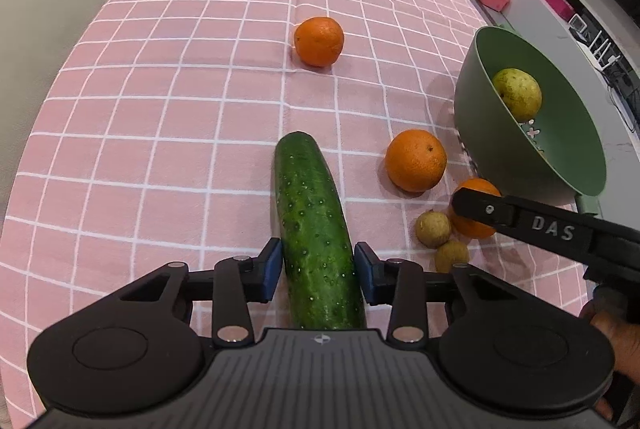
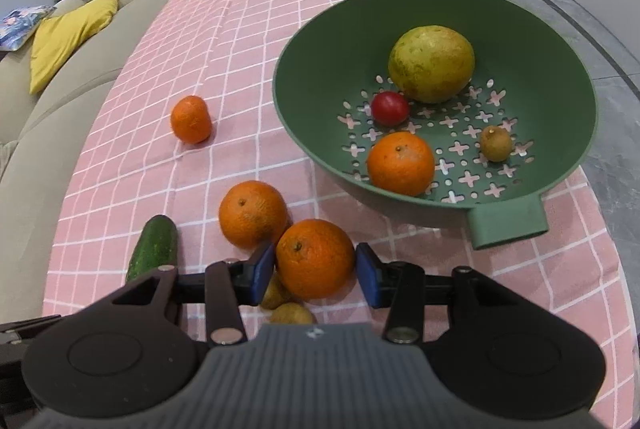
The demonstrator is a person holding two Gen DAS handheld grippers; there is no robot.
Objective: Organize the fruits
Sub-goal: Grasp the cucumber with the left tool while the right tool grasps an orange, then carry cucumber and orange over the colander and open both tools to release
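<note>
Now left claw (image 1: 318, 271) hugging cucumber (image 1: 312, 221), right claw (image 2: 315, 275) – astride orange (image 2: 315, 257)

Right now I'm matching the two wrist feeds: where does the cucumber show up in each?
Left wrist: the cucumber runs up the lower centre, between the left gripper fingers.
Right wrist: only its tip shows at lower left, left of the right gripper.
Shared landmark: the green colander, at the right in both views.
</note>
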